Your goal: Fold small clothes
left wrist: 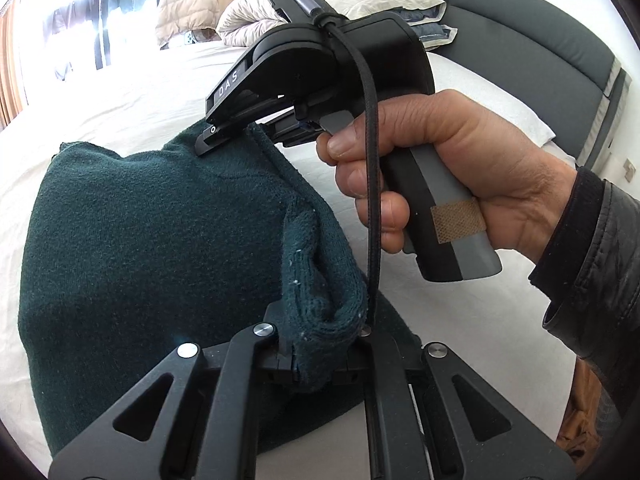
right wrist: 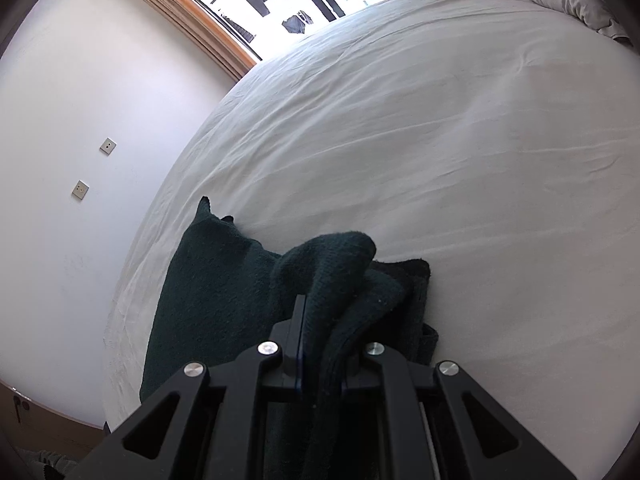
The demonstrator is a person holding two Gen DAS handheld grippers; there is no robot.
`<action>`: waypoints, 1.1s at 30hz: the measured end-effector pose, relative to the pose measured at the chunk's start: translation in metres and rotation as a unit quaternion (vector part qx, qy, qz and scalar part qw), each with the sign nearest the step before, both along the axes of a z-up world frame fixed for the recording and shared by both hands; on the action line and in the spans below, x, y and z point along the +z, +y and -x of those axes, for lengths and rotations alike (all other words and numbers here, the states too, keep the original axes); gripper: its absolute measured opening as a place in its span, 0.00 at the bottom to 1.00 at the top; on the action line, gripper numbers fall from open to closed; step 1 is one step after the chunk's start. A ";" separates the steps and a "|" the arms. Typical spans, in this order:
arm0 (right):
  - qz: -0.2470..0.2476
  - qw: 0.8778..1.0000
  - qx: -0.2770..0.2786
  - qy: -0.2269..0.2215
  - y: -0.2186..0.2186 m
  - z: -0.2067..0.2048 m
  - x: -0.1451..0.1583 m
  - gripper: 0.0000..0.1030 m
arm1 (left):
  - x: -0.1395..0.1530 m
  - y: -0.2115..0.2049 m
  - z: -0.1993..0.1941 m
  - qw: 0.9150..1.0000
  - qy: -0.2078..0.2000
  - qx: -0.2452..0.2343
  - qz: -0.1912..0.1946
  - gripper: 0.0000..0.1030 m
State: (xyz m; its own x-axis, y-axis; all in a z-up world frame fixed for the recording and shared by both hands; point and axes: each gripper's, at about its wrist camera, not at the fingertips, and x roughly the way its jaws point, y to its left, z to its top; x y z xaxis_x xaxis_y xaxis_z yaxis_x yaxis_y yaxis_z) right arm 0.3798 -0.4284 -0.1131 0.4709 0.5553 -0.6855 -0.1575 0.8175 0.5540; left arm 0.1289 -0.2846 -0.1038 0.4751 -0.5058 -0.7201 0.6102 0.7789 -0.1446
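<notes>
A dark green knit garment (left wrist: 132, 232) lies on the white bed sheet (left wrist: 120, 92). My left gripper (left wrist: 320, 344) is shut on a bunched fold of the garment at its near right edge. My right gripper (left wrist: 232, 136), held in a bare hand, pinches the garment's far edge in the left wrist view. In the right wrist view the right gripper (right wrist: 320, 332) is shut on a raised fold of the same garment (right wrist: 216, 292), lifted a little off the sheet (right wrist: 440, 160).
A grey padded headboard (left wrist: 520, 16) curves along the back right. Pillows and a bundled duvet (left wrist: 256, 16) lie at the far side of the bed. A white wall with two sockets (right wrist: 80, 190) lies left of the bed. A black cable (left wrist: 370, 160) hangs from the right gripper.
</notes>
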 end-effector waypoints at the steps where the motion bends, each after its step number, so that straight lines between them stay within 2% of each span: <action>1: -0.002 1.000 -0.001 0.003 -0.001 0.000 -0.001 0.11 | -0.001 0.000 0.000 1.000 0.001 0.000 0.000 0.06; 4: -0.016 1.000 -0.010 0.020 -0.005 -0.001 -0.017 0.14 | -0.007 0.001 0.002 1.000 -0.001 0.003 0.000 0.07; 6: -0.039 0.999 -0.019 0.013 -0.011 0.001 -0.022 0.17 | -0.010 0.008 0.002 1.000 0.007 0.003 0.009 0.11; 8: -0.069 0.997 -0.036 0.016 -0.023 0.006 -0.024 0.20 | -0.006 0.020 0.002 0.999 0.025 0.005 0.025 0.19; 9: -0.077 0.996 -0.044 0.017 -0.028 0.009 -0.023 0.22 | -0.006 0.027 0.002 0.999 0.033 0.007 0.030 0.29; 10: -0.079 0.995 -0.055 0.016 -0.034 0.015 -0.021 0.29 | -0.001 0.036 0.005 0.999 0.034 0.010 0.038 0.52; 11: -0.085 0.994 -0.064 0.012 -0.041 0.021 -0.019 0.31 | 0.006 0.046 0.011 0.998 0.027 0.015 0.050 0.65; 12: -0.088 0.994 -0.071 0.011 -0.046 0.028 -0.016 0.31 | 0.012 0.055 0.017 0.998 0.021 0.018 0.063 0.72; 14: -0.060 0.993 -0.104 0.010 -0.056 0.045 -0.008 0.48 | 0.022 0.077 0.025 0.996 0.026 0.025 0.083 0.72; 15: -0.057 0.992 -0.114 0.005 -0.061 0.053 -0.004 0.48 | 0.027 0.090 0.027 0.995 0.027 0.029 0.089 0.72; 17: -0.083 0.990 -0.117 -0.004 -0.065 0.069 0.005 0.47 | 0.038 0.112 0.023 0.994 0.015 0.046 0.093 0.72; 20: -0.105 0.990 -0.090 -0.031 -0.050 0.090 0.023 0.43 | 0.040 0.131 -0.003 0.994 0.001 0.087 0.063 0.72; 22: -0.104 0.992 -0.056 -0.037 -0.026 0.100 0.029 0.41 | 0.034 0.143 -0.027 0.992 0.026 0.112 0.047 0.72; 24: -0.084 0.996 -0.021 -0.026 0.002 0.109 0.025 0.40 | 0.023 0.148 -0.042 0.993 0.039 0.114 0.012 0.67; 26: -0.052 0.999 -0.003 -0.012 0.022 0.117 0.014 0.39 | 0.018 0.152 -0.047 0.993 0.042 0.106 -0.016 0.66; 29: -0.050 0.999 -0.010 -0.002 0.029 0.130 -0.004 0.32 | 0.008 0.148 -0.042 0.993 0.039 0.096 -0.054 0.66; 31: -0.061 0.998 -0.028 -0.003 0.023 0.141 -0.008 0.26 | 0.001 0.146 -0.037 0.993 0.043 0.092 -0.068 0.66; 33: -0.050 0.998 -0.030 -0.003 0.021 0.154 -0.011 0.23 | -0.005 0.148 -0.033 0.992 0.043 0.088 -0.080 0.66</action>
